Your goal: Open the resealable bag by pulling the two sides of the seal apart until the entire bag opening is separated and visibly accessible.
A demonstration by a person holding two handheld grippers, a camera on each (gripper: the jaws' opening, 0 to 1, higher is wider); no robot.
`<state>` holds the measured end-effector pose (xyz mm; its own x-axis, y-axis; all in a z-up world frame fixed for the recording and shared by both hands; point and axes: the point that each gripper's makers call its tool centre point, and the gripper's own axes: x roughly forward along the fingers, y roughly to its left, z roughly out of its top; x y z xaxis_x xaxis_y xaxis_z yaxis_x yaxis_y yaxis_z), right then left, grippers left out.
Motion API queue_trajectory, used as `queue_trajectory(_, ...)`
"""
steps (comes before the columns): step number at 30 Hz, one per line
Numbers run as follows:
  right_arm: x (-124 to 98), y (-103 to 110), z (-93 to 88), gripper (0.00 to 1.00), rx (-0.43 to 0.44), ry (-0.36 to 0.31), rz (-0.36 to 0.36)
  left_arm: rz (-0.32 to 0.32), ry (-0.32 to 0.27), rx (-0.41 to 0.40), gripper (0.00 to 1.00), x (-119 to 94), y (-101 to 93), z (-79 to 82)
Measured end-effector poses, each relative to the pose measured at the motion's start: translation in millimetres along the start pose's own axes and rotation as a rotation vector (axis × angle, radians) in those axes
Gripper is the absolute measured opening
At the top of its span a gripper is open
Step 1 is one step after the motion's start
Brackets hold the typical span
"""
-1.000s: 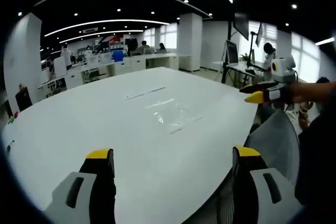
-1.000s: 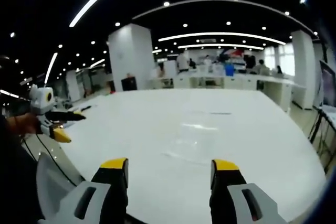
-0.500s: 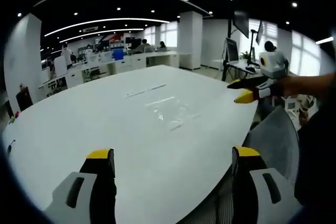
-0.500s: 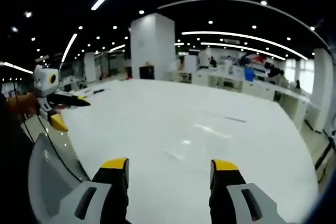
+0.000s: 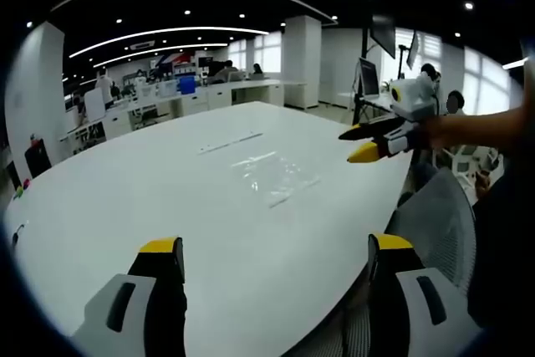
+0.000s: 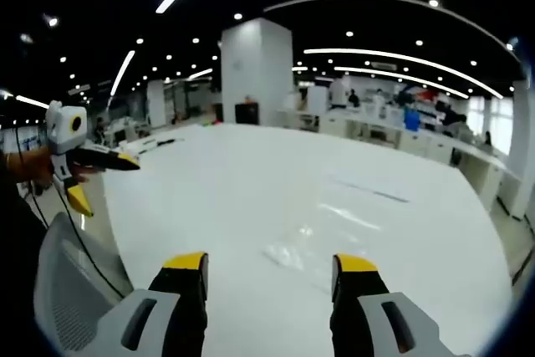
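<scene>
Clear flat resealable plastic bag mid white desk, untouched. Left gripper, right gripper both wide, empty. Approach low; each pinches one seal lip.

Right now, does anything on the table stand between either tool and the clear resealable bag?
Nothing visible does. The clear plastic resealable bag lies flat on the bare white table. The left tool and right tool are both open, with only tabletop between them and the bag.
</scene>
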<state>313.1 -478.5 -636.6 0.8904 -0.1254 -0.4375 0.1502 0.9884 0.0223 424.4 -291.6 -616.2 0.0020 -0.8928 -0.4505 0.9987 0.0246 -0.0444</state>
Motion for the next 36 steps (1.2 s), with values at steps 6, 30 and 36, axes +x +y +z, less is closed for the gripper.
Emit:
queue_trajectory(6, 18, -1, -6.7, 0.55, -0.045, 0.047, 0.047, 0.001, 0.004, 0.017, 0.88, 1, 0.4, 1.7)
queue_trajectory(30, 70, -6, -38.5, 0.47, -0.127, 0.196, 0.104, 0.039, 0.007, -0.014, 0.89, 1, 4.9, -0.4)
queue_trajectory(36, 83, -6, -46.1, 0.43, -0.151, 0.232, 0.126, 0.045, 0.012, -0.023, 0.88, 4, 6.3, -0.7)
